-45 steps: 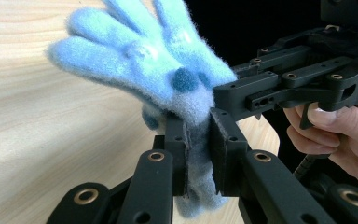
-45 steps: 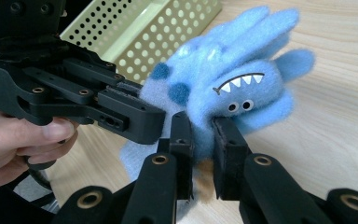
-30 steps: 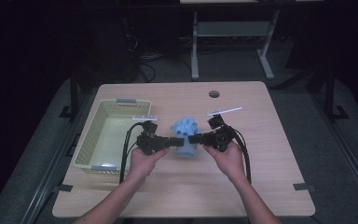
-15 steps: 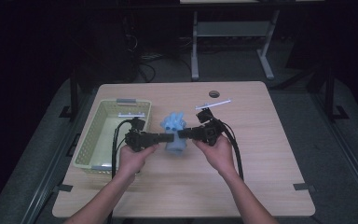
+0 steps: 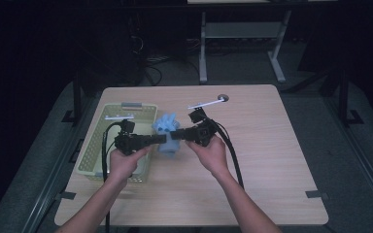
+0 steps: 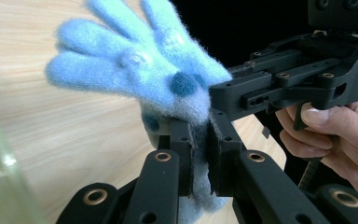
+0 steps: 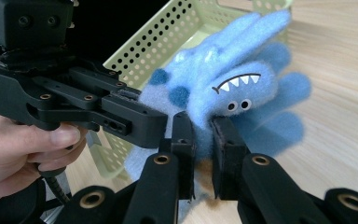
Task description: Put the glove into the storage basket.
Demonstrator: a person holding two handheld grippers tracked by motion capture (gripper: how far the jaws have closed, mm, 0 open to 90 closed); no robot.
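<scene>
A fluffy blue plush toy (image 5: pixel 166 127) with white teeth and small eyes hangs just above the table, next to the right wall of the pale green basket (image 5: pixel 93 145). My left gripper (image 5: pixel 165 140) comes in from the left, shut on the toy's fabric. Its jaws have just closed tighter. In the left gripper view the pads pinch the plush toy (image 6: pixel 135 60) low down at my left gripper (image 6: pixel 200 154). My right gripper (image 5: pixel 177 135) is shut on the toy's other side. The right gripper view shows my right gripper (image 7: pixel 203 140) pinching fabric under the plush toy's (image 7: pixel 233 79) face.
The perforated basket (image 7: pixel 168 46) stands at the table's left edge, behind the toy. A thin white stick (image 5: pixel 205 103) lies near a round cable hole (image 5: pixel 223 98) at the table's back. A metal frame (image 5: pixel 243 34) stands on the floor beyond.
Both hands have carried the plush toy leftward and slightly up, from the table's middle to the basket's right wall. Both grips have stayed on it.
</scene>
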